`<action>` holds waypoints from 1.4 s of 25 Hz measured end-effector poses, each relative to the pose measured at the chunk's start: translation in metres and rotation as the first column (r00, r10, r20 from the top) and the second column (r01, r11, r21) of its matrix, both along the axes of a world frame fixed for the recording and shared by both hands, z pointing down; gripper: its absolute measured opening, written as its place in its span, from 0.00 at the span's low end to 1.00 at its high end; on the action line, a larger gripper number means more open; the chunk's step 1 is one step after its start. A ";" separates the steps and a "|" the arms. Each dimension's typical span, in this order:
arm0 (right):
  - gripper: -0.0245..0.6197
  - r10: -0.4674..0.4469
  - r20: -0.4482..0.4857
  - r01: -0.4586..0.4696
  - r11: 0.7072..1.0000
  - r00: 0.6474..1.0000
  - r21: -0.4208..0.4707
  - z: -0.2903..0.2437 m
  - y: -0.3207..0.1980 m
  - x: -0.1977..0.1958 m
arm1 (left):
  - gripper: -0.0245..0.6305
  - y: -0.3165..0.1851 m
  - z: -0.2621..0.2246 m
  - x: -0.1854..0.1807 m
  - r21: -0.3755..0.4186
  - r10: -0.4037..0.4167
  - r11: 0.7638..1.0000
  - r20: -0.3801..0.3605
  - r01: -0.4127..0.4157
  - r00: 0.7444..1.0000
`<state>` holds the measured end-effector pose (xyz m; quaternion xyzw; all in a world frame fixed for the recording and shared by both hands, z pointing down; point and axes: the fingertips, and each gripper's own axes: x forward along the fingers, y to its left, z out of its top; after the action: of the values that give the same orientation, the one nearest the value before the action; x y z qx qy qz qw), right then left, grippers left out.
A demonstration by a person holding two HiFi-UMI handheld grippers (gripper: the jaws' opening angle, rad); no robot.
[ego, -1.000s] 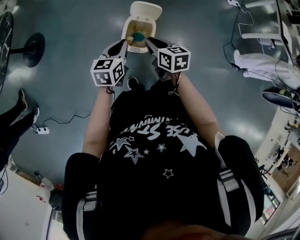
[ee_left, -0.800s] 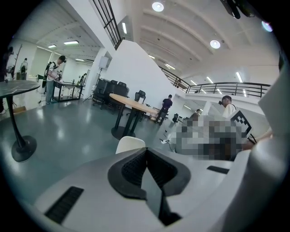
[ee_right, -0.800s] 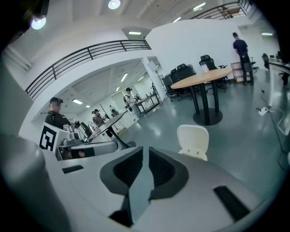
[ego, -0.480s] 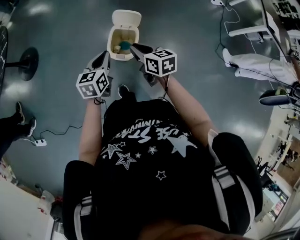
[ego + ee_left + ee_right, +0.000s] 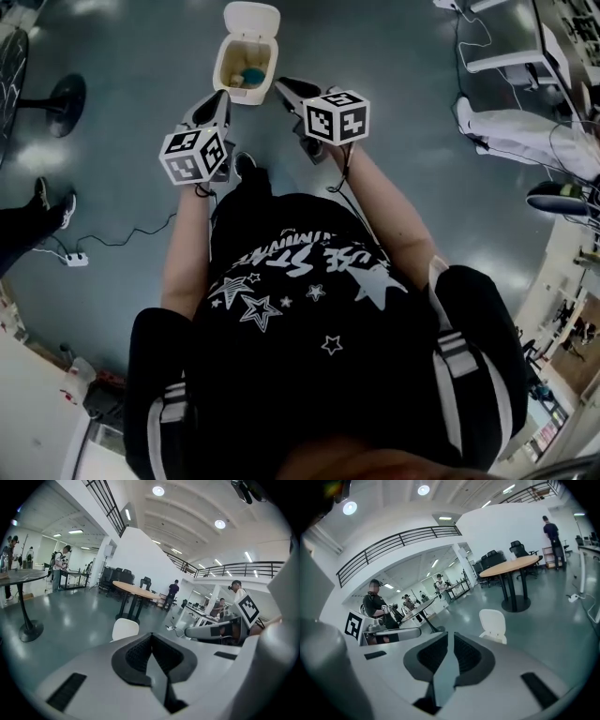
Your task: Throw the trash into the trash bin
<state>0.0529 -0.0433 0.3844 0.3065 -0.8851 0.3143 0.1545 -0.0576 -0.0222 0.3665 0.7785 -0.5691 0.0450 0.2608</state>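
A small cream trash bin (image 5: pixel 234 58) stands on the floor with its lid (image 5: pixel 251 19) flipped up. A teal piece of trash (image 5: pixel 251 75) lies inside it. My left gripper (image 5: pixel 221 97) hovers just short of the bin's near left corner, and my right gripper (image 5: pixel 281 86) just short of its near right. Both are clear of the rim. In the left gripper view the jaws (image 5: pixel 151 639) are shut and hold nothing, with the bin's lid (image 5: pixel 125 629) beyond them. The right gripper (image 5: pixel 449 641) is likewise shut and empty, the lid (image 5: pixel 493 624) ahead of it.
A round-base stand (image 5: pixel 58 98) is on the floor at the left. A power strip and cable (image 5: pixel 77 259) lie at the lower left. A seated person's legs (image 5: pixel 520 127) and shoe are at the right, and another person's feet (image 5: pixel 45 202) at the left. Round tables (image 5: pixel 133 592) stand farther off.
Both grippers have drawn back from the bin's opening toward the person and lifted a little. The teal trash stays in the bin.
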 end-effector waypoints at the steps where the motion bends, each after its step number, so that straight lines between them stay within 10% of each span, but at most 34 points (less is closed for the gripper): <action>1: 0.11 -0.004 0.007 0.004 1.000 1.000 0.000 0.000 0.005 0.006 | 0.05 0.004 -0.002 0.006 0.005 -0.008 1.000 0.000 0.008 1.000; 35: 0.05 -0.109 0.106 0.099 0.990 0.988 0.099 -0.043 0.131 0.140 | 0.05 0.156 -0.063 0.146 0.130 -0.123 0.984 0.002 0.121 0.992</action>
<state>0.1931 0.0877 0.3410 0.2488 -0.9209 0.2805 0.1067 0.0881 0.1343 0.3037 0.7572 -0.6187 -0.0042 0.2092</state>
